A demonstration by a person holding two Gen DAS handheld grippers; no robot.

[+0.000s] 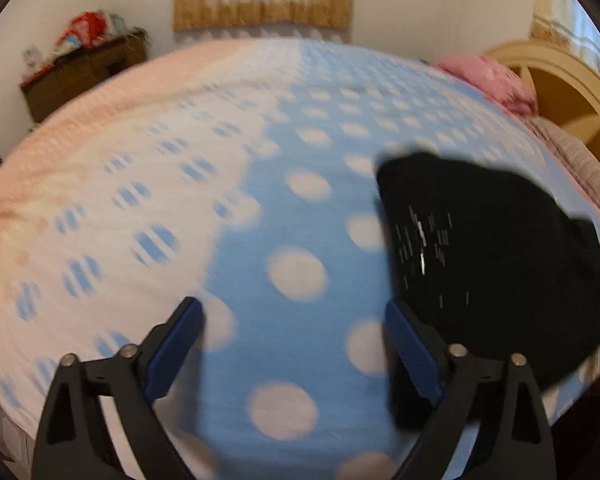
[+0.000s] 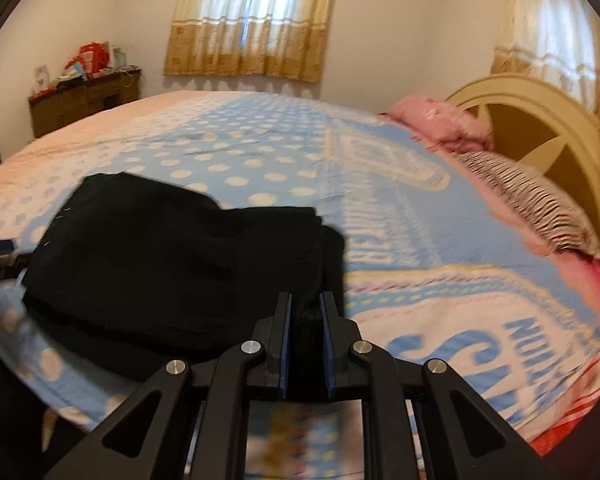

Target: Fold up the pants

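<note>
The folded pants (image 2: 172, 256) are lying on the blanket (image 2: 380, 208) near the bed's front edge. Pillows (image 2: 444, 124) are sitting to the right against the headboard (image 2: 540, 120). A dresser (image 2: 84, 100) is standing behind the bed at left, under the curtained window (image 2: 252, 20).

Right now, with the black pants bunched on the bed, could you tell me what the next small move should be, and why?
Probably bring the open left gripper across to the pants and close on their near edge. It hangs over bare blanket beside them, while the right gripper already pinches the cloth.
</note>
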